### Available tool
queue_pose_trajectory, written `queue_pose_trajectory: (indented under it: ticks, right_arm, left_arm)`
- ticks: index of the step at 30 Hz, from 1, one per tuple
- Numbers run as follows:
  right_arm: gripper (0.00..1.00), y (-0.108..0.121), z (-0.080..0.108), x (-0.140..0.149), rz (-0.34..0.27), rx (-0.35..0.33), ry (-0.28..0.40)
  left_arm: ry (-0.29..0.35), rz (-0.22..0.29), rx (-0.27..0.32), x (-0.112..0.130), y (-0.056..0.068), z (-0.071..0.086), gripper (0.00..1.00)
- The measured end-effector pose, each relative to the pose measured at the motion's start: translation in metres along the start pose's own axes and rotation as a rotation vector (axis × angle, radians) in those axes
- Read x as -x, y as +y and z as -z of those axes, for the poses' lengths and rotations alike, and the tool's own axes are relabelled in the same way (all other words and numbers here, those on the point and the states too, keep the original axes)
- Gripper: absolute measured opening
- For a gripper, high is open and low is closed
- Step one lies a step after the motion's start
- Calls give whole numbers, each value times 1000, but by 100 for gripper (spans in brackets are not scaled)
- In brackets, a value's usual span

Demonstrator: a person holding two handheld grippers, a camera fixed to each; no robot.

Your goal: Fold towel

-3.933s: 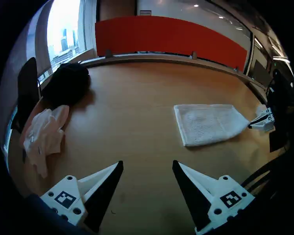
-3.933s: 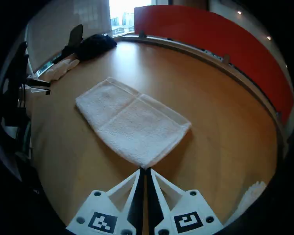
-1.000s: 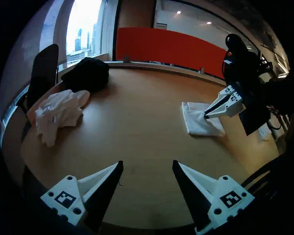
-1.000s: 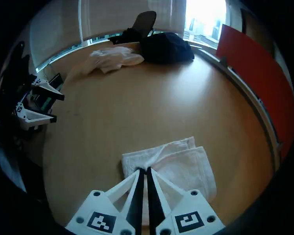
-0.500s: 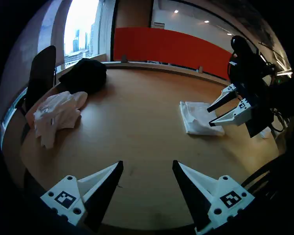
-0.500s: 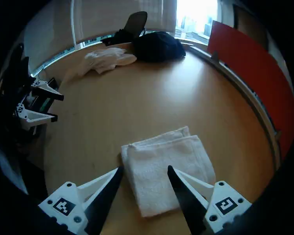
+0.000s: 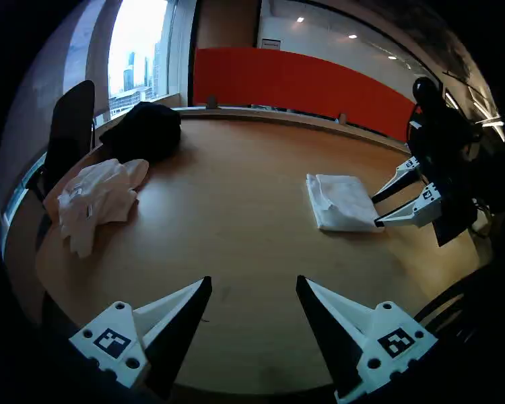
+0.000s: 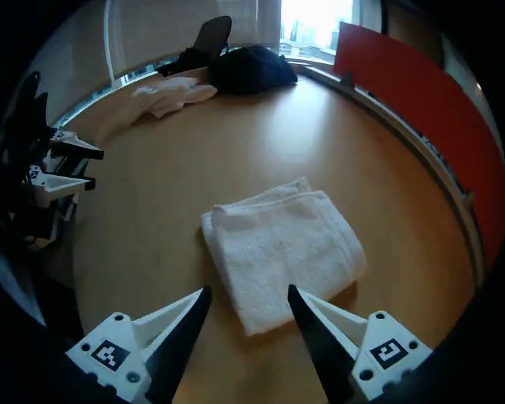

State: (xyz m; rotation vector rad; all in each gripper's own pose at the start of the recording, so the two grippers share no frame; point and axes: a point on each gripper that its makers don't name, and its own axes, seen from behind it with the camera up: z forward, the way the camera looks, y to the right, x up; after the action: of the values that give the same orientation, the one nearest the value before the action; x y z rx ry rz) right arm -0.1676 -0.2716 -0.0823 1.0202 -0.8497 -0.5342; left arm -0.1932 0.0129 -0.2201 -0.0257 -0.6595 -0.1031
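A white towel lies folded into a small thick rectangle on the wooden table; in the left gripper view the towel sits at the right. My right gripper hangs open just short of the towel's near edge, touching nothing; the left gripper view shows it beside the towel with its jaws apart. My left gripper is open over bare table, far from the towel, and appears small in the right gripper view at the left edge.
A crumpled pile of white cloth and a black bag lie at the table's far left. A dark chair stands behind them. A red partition runs along the table's far edge.
The right gripper opened and let go of the towel, then drew back from it. The towel rests folded. The left gripper stayed still and open.
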Motion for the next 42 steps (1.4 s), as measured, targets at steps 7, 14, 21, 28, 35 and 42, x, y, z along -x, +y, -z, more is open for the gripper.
queue_pose_trajectory:
  ticks: [7,14,21,28,35,42]
  right_arm:
    - [87,0,3,13,-27,11,-9]
    - [77,-1,-1,33,-55,19,-40]
    - [62,0,-4,44,-87,24,-57]
    - [55,1,-7,49,-108,28,-61]
    - [43,1,-10,51,-133,40,-61]
    - [24,2,-12,50,-150,48,-58]
  left_arm:
    - [-1,2,4,1,3,0,93]
    - [2,-1,4,1,6,1,93]
    - [2,0,4,2,8,2,93]
    - [-1,-4,8,3,10,1,93]
    - [-2,-5,9,3,10,1,93]
    - [-4,-4,10,3,9,1,93]
